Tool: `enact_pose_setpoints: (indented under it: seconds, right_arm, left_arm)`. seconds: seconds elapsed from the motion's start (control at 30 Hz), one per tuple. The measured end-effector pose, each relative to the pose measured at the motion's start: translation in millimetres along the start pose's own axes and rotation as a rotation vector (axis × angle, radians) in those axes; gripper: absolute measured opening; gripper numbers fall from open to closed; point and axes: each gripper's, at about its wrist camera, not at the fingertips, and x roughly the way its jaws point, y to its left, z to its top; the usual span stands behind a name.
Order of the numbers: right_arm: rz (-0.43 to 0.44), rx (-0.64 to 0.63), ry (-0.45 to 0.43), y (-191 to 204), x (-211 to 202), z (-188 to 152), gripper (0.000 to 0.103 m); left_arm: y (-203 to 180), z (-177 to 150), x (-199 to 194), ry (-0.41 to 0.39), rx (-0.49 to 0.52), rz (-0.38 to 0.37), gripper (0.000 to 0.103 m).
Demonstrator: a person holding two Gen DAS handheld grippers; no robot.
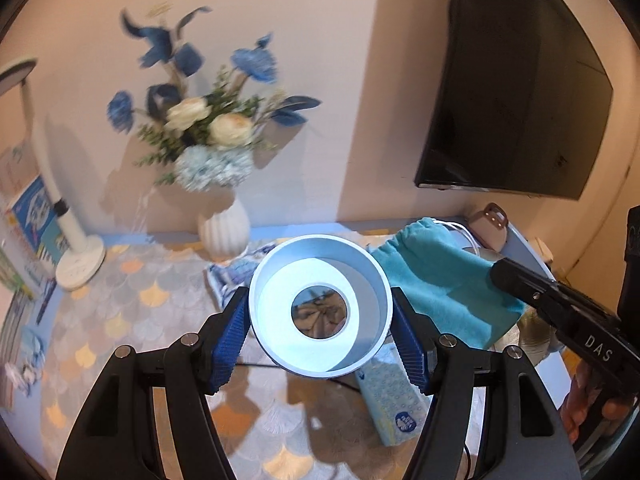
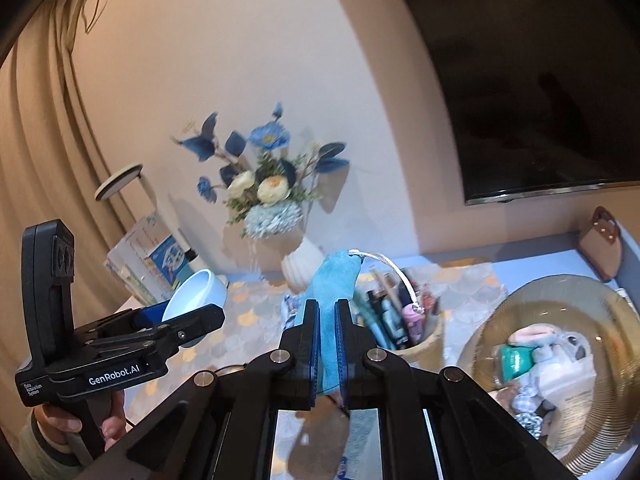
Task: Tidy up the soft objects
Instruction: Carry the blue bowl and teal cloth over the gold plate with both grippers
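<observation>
Between the left tool's blue pads sits a white bowl, clamped at its sides, tipped open toward the camera above the desk; teal cloth right of it. Right-wrist view: right tool pinches that teal cloth shut; glass bowl of soft items right.
</observation>
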Motion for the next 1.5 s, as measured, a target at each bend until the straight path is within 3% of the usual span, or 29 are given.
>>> enact_pose_setpoints:
  seconds: [0.3,0.57,0.7,0.87,0.9,0.97,1.0,1.03,1.13,1.3,1.5]
  right_arm:
    - [-0.158,0.058,-0.096,-50.5,-34.0,6.8,0.007]
    - [-0.37,0.133,-0.154,-108.0,-69.3,0.1,0.007]
    - [-0.476,0.161,-0.154,-133.8,-83.4,-9.0,0.008]
    - [-0.543,0.213,-0.106,-158.2,-80.6,-31.8,0.008]
    - [-0.565,0.217,-0.077,-163.7,-75.0,-37.7,0.011]
    - [-0.618,0.21,0.034,-173.1,-58.4,-48.3,0.033]
    - [-0.624,0.208,0.058,-175.1,-55.4,-53.1,0.049]
    - [-0.625,0.208,0.062,-176.0,-56.1,-58.2,0.054]
    - [-0.627,0.212,0.022,-175.5,-65.9,-68.5,0.059]
    - [-0.61,0.262,0.01,-182.5,-76.5,-77.0,0.06]
    - [-0.561,0.336,-0.023,-185.9,-82.9,-72.7,0.063]
  left_arm:
    - [-44.4,35.4,5.7,-0.057,0.104,-0.088,0.065]
    - [-118.0,55.0,44.2,-0.005,0.246,-0.21,0.066]
    - [-162.3,44.6,72.9,0.036,0.338,-0.262,0.066]
    - [-216.0,-0.3,118.8,0.13,0.467,-0.254,0.067]
    - [-223.0,-6.5,126.4,0.147,0.476,-0.246,0.067]
    - [-236.4,-20.7,145.6,0.213,0.495,-0.208,0.067]
    - [-237.1,-24.4,151.0,0.241,0.492,-0.2,0.067]
    - [-238.1,-27.4,154.2,0.264,0.48,-0.203,0.067]
    - [-231.5,-26.6,157.3,0.286,0.435,-0.24,0.072]
    - [-223.7,-14.3,145.4,0.223,0.407,-0.27,0.089]
    - [-219.2,-8.2,137.6,0.178,0.392,-0.289,0.091]
